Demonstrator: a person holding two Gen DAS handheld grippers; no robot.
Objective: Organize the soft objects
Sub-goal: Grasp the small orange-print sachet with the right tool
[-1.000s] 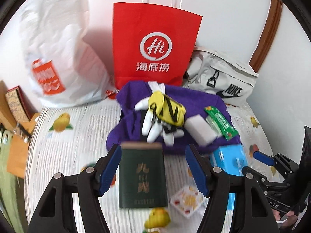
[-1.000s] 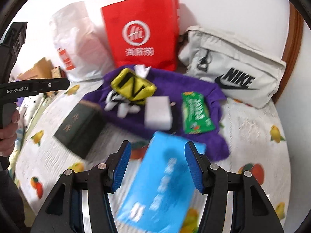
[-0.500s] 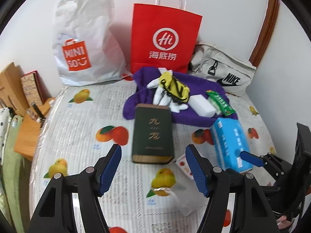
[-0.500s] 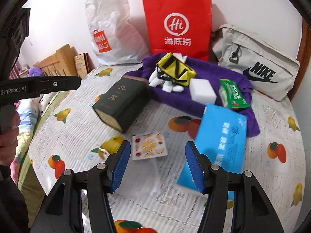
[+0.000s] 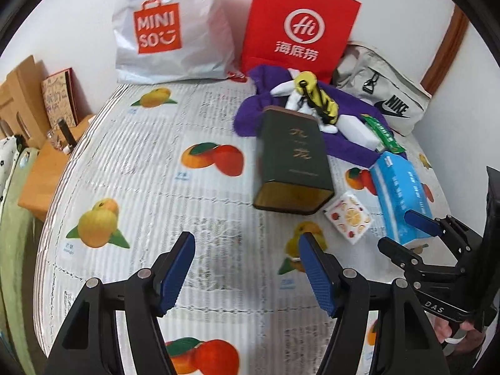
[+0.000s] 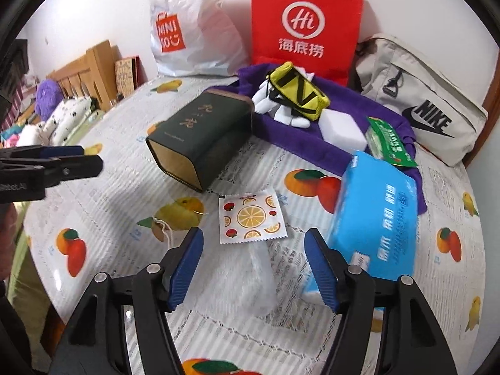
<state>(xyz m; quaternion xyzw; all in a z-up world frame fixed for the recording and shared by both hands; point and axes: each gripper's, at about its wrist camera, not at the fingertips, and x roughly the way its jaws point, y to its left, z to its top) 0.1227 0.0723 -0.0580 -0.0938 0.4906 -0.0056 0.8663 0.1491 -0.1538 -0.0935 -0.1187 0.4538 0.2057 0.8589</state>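
Nothing is being held: the left hand-held gripper [image 5: 247, 268] is gaping empty, and the right hand-held gripper [image 6: 253, 268], jaws just opened wider, likewise. The blue tissue pack [image 6: 375, 218] at two o'clock and the purple cloth [image 6: 300, 137] at twelve are still being left unsorted.

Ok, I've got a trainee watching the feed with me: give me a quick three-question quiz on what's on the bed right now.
1. True or false: the left gripper holds the dark green tin.
2. Which item lies on the purple cloth? A) the fruit-print sachet B) the white sponge block C) the blue tissue pack
3. Fill in: the bag standing behind the yellow pouch is the ____ paper bag.

Key
1. False: both the left and the right gripper are open and hold nothing.
2. B
3. red
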